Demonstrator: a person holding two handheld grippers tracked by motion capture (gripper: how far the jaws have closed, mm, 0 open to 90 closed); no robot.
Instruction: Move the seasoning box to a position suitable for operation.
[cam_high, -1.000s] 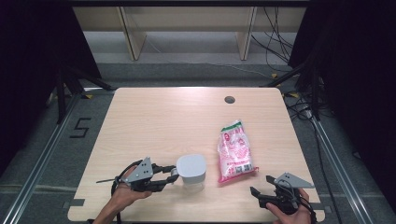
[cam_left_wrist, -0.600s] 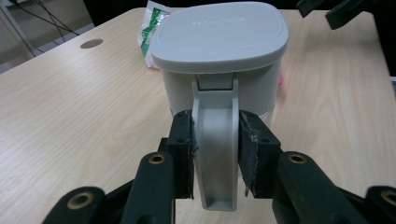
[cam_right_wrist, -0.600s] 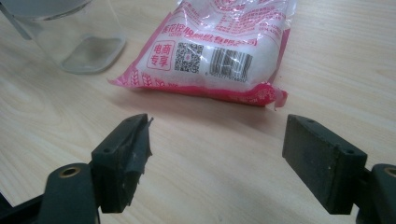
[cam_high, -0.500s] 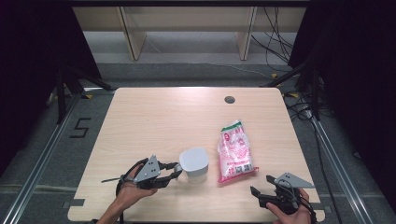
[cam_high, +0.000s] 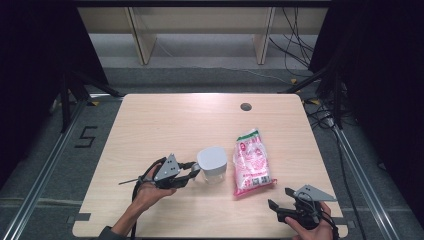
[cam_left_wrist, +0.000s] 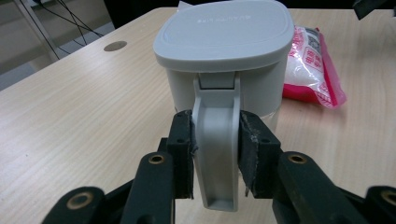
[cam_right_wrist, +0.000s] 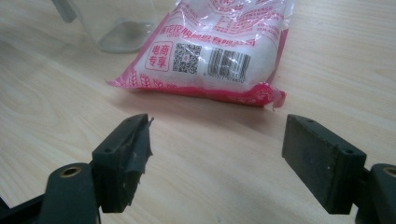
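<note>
A: Jaws first, how do they stand?
B: The left gripper (cam_left_wrist: 215, 154) pinches the handle (cam_left_wrist: 216, 140) of the lidded grey container (cam_high: 212, 164); having just been closing, the jaws press it from both sides. The right gripper (cam_right_wrist: 219, 154) has its jaws spread, with nothing between them.
A: Where's the container?
B: Upright on the desk (cam_high: 165, 125), just beside the pink bag (cam_high: 252, 162).

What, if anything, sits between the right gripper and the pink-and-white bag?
Nothing visible. In the right gripper view, bare table lies between the open right gripper and the bag.
</note>
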